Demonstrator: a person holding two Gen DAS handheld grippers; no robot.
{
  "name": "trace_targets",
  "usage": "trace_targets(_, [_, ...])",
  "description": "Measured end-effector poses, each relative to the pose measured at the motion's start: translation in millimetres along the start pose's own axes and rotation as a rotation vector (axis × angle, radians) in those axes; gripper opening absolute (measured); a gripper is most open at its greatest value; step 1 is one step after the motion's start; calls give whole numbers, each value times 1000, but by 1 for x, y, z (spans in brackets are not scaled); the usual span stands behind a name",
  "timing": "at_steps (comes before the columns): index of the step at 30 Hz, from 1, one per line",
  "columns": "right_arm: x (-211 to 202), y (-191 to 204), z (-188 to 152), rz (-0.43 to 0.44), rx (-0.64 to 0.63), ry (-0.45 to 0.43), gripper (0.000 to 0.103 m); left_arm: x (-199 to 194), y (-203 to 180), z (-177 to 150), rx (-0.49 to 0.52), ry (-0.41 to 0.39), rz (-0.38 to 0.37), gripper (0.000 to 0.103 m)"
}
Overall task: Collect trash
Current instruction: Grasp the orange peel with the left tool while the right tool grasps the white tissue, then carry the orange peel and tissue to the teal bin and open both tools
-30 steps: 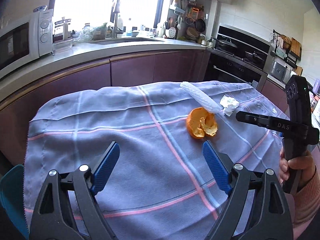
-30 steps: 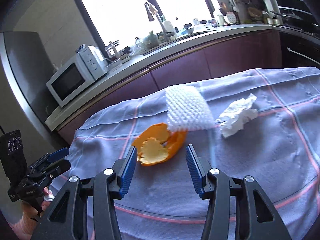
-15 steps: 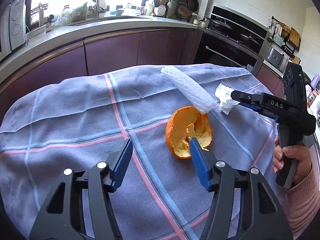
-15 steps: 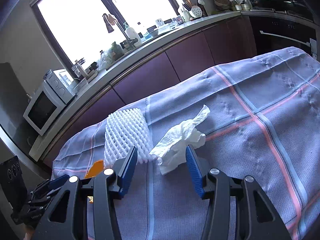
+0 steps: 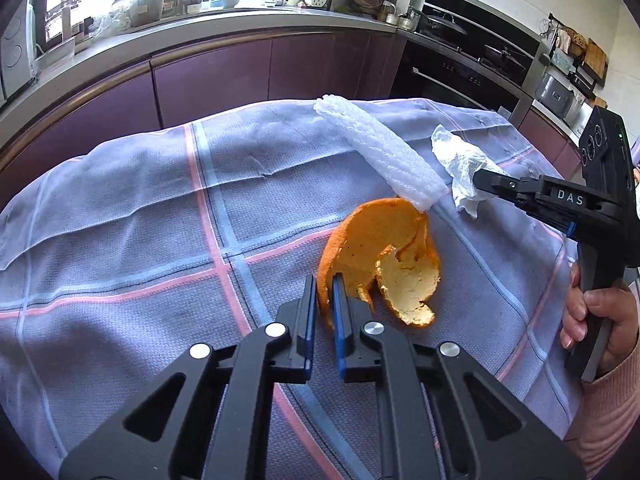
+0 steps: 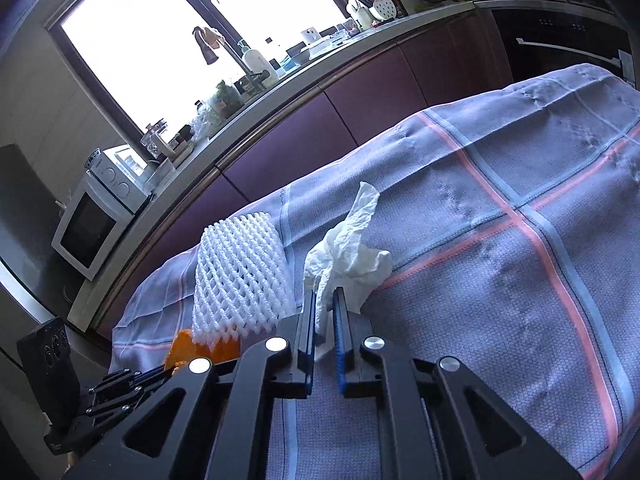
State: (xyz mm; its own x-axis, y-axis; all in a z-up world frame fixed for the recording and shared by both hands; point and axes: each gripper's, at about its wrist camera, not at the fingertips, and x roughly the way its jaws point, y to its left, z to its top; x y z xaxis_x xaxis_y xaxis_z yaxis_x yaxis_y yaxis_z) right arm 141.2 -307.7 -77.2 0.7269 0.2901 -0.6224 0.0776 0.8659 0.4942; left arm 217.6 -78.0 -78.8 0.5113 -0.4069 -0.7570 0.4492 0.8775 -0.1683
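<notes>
Checked cloth on the worktop (image 5: 120, 240): my left hand-held gripper (image 5: 321, 292) has just pinched the curled orange peel (image 5: 380, 256), my right hand-held gripper (image 6: 325, 304) the crumpled white tissue (image 6: 348, 260); both look ready to lift.

Bare checked cloth (image 5: 120, 240) left of orange peel (image 5: 372, 240); foam net (image 5: 380, 156) and tissue (image 5: 460, 164) crowding behind.

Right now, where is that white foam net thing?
The white foam net lies on the checked cloth toward its far side, its near end resting on the orange peel, with the crumpled tissue just to its right.
</notes>
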Motion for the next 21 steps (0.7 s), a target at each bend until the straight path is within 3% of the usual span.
trace_targets(14, [-47,49,-14,104,-146,-74,6,-54,21,-13,-37,-114,64,6])
trace_targets(21, [-54,85,-30,186,-218,-45,6,-98,46,-34,-85,-178,88,6])
